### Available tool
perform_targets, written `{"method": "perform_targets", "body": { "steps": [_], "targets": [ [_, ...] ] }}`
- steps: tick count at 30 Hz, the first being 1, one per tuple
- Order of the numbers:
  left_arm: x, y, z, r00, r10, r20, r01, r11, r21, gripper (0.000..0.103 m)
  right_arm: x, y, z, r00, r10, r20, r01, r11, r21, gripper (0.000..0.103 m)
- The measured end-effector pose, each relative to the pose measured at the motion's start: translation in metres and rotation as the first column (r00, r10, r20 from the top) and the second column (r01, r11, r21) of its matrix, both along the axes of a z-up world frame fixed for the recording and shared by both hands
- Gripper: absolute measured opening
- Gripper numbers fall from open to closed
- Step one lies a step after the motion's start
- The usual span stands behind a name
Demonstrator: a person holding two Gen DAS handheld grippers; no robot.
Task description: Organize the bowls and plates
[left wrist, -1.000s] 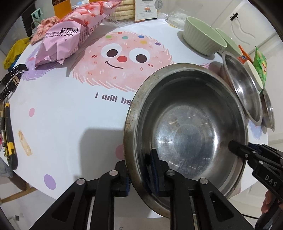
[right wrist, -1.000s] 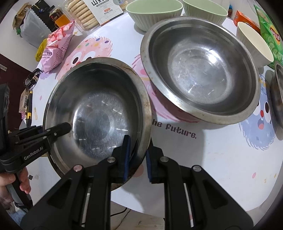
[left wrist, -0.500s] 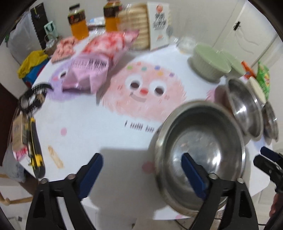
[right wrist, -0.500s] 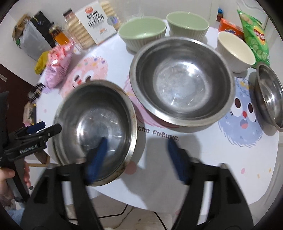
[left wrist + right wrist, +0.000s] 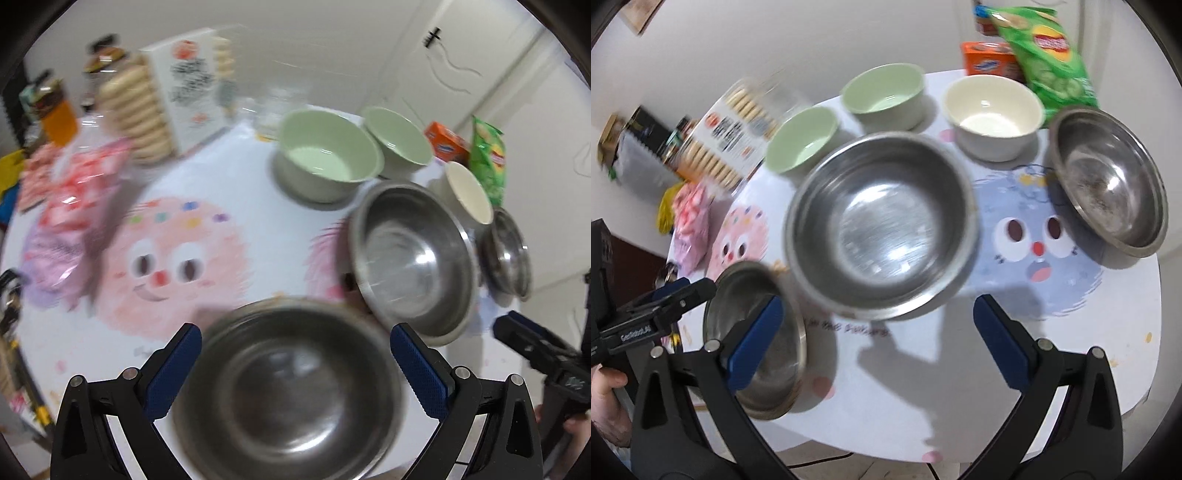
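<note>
Both grippers have just let go of the near steel bowl [image 5: 291, 391]. A second ago each set of jaws pinched its rim, left on the near edge, right on the side. Now the left gripper [image 5: 295, 365] and right gripper [image 5: 877, 341] stand spread wide, nothing between the pads, both pulled up and back. The bowl sits alone at 6 o'clock in the left view, close to the worktop [image 5: 1052, 362] edge.

Read: placement done, next bowl to be picked. The large steel bowl [image 5: 882, 225] sits just beyond it, mid-worktop; a likely nesting partner, judgement only.

Other ware: shallow steel bowl [image 5: 1108, 184] at 3 o'clock in the right view, cream bowl [image 5: 993, 114] at 1, two green bowls [image 5: 882, 92] at 11–12.

Surface: round white worktop with cartoon monster prints. Snacks crowd the far rim: biscuit pack [image 5: 159, 107], pink bag [image 5: 70, 221], green chip bag [image 5: 1045, 55], orange box [image 5: 986, 61]. Pale walls and a white door [image 5: 480, 55] behind. Heavy motion blur.
</note>
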State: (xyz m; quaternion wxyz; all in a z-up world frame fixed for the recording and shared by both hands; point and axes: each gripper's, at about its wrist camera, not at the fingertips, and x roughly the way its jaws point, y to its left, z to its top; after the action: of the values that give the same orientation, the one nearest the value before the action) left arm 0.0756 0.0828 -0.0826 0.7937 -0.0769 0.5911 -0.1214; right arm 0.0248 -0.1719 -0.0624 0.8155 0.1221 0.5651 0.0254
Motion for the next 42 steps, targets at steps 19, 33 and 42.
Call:
{"method": "perform_targets", "body": {
  "steps": [19,33,42],
  "targets": [
    [0.082,-0.081,-0.055,0.975,-0.054,-0.214,0.068,0.996,0.059,0.043,0.051,-0.043,-0.047,0.987,-0.102,-0.121,0.093,0.992,-0.083,0.072],
    [0.082,-0.091,-0.056,0.975,-0.055,-0.215,0.066,0.997,0.044,0.013,0.056,-0.054,-0.057,0.982,-0.082,-0.171,0.09,0.995,0.038,0.014],
    [0.068,-0.087,-0.034,0.98,-0.051,-0.195,0.06,0.997,0.04,0.012,0.048,-0.054,-0.043,0.987,-0.084,-0.14,0.088,0.996,0.024,0.014]
  ]
}}
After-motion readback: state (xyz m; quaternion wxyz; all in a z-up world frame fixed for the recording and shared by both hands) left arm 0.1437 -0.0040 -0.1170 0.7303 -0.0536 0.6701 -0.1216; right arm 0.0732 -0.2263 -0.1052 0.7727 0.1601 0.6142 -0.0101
